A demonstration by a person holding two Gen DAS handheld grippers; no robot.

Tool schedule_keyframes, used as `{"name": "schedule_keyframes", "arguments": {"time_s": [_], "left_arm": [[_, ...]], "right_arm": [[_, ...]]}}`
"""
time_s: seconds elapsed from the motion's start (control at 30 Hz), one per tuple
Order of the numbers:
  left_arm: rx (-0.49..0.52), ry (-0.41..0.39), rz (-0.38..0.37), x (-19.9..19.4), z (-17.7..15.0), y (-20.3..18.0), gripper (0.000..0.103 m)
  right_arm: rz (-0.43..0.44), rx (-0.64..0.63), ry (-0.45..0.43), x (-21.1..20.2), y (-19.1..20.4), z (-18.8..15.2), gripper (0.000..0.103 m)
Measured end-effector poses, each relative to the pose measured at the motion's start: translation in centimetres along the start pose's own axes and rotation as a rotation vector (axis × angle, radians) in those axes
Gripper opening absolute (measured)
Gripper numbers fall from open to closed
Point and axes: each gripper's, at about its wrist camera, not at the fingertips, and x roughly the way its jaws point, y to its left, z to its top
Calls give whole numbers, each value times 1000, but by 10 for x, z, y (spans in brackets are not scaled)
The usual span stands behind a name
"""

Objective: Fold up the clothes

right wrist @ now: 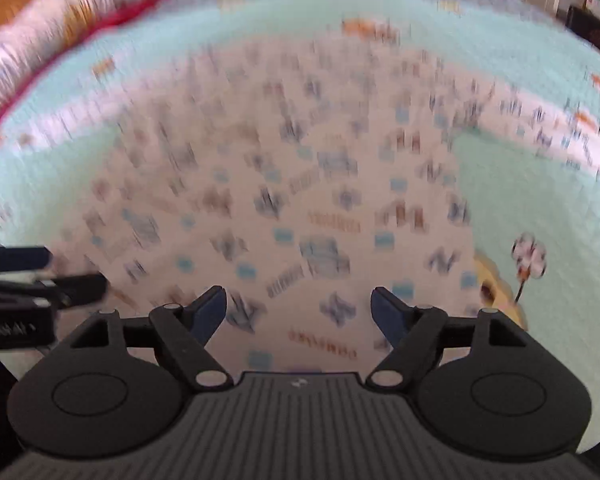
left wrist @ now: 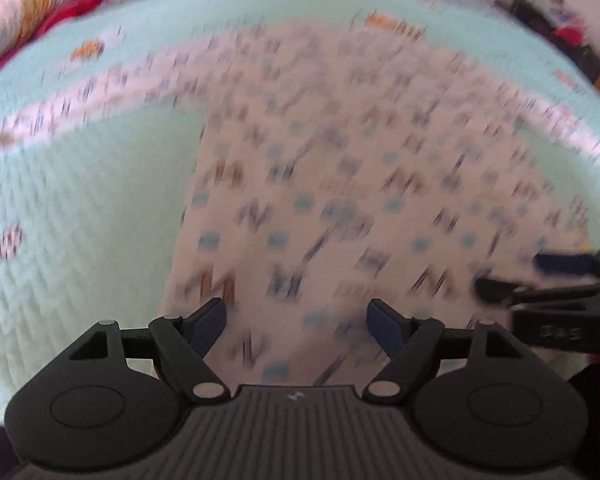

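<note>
Left gripper [left wrist: 296,316] and right gripper [right wrist: 298,306], both wide open and empty, above the patterned long-sleeved top [left wrist: 340,184] spread ahead on the bed [left wrist: 80,220]; a shallow pinch could catch the quilt too.

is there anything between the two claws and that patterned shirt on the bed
Nothing visible. The patterned shirt lies spread flat on the green quilt, and both the left claw and right claw hang open directly over its near edge, empty.
</note>
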Motion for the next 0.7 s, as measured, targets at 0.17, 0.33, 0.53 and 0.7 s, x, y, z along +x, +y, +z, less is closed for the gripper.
{"name": "schedule_keyframes", "arguments": {"time_s": [0.17,0.33,0.53,0.7], "left_arm": [[21,-22,-35,-26,-38,6,85],[44,-149,-67,-46,-10,4,84],[-1,-64,-28,11,23,6,84],[51,-92,-25,-3,-20,12,87]], "right_arm": [[19,-158,-10,-34,-1,-53,82],[61,-53,-138,-70,-16,-27,82],[87,-7,-212,-12,-4,85,82],[-2,-62,-57,67,13,108,82]]}}
